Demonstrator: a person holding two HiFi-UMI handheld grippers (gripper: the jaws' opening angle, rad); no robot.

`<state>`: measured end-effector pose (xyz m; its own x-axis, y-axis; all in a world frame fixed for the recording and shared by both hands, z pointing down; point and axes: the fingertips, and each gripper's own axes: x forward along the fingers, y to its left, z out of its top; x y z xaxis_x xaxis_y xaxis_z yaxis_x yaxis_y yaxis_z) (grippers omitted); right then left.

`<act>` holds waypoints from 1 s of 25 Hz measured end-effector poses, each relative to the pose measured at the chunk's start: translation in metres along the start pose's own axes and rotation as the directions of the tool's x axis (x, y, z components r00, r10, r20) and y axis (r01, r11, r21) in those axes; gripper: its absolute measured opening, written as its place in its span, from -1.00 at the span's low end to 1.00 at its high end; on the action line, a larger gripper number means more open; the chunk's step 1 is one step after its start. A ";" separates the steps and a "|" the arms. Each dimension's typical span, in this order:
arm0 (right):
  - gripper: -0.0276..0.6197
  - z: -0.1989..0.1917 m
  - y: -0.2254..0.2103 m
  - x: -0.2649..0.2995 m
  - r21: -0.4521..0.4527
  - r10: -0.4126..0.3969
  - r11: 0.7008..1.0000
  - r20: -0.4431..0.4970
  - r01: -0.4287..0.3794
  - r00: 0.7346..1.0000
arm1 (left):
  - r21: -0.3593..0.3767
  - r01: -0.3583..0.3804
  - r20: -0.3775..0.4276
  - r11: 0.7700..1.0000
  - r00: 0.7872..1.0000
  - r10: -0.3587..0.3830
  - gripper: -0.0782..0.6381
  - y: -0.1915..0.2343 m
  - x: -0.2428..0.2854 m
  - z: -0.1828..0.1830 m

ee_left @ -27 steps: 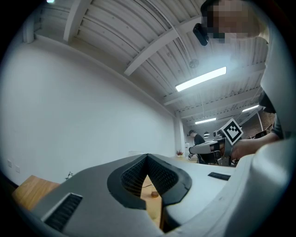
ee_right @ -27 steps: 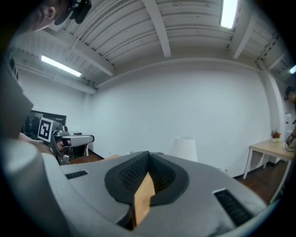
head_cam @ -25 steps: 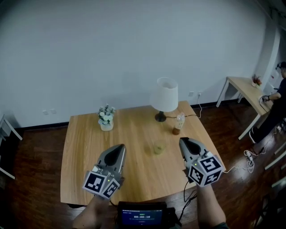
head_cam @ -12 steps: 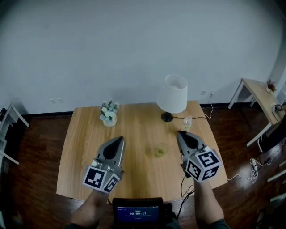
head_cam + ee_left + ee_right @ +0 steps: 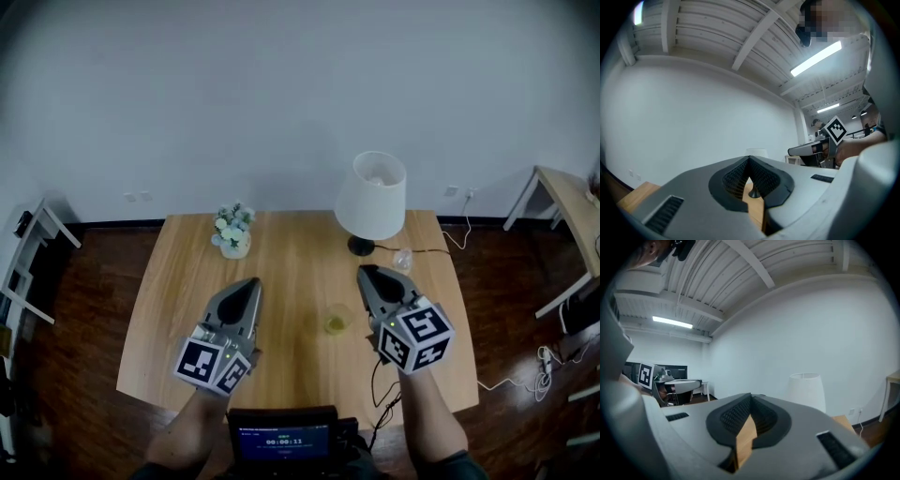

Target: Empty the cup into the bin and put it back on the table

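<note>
Left gripper (image 5: 246, 286) and right gripper (image 5: 367, 275) hold nothing, jaws pressed together; the greenish cup (image 5: 337, 320) stands on the table (image 5: 178, 281) in front of the lamp (image 5: 372, 197), so an approach with jaws unopened risks tipping it and spilling.

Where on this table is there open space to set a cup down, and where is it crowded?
The left side of the table is bare, from the flower pot to the near edge. The strip between flower pot and lamp is also free. Crowded: the back right corner, with lamp, a small clear container and a cable.
</note>
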<state>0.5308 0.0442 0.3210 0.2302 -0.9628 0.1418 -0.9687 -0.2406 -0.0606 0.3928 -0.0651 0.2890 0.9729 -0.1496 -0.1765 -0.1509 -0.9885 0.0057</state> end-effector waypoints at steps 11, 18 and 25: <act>-0.91 -0.022 -0.005 0.050 0.009 0.061 0.998 -0.035 -0.061 0.997 | -0.009 -0.080 -0.029 0.997 0.996 0.080 -0.78 0.028 0.021 -0.037; -0.91 -0.054 -0.016 0.077 0.038 0.044 0.998 -0.055 -0.042 0.998 | -0.047 -0.044 -0.069 0.998 0.997 0.041 -0.78 0.037 0.044 -0.071; -0.91 -0.095 -0.033 0.098 0.077 0.011 0.997 -0.061 -0.006 0.998 | -0.024 -0.057 -0.103 0.998 0.993 0.054 -0.78 0.045 0.065 -0.107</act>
<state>0.5765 -0.0305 0.4308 0.2137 -0.9559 0.2014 -0.9602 -0.2435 -0.1368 0.4676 -0.1217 0.3830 0.9761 -0.2045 -0.0739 -0.2021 -0.9786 0.0389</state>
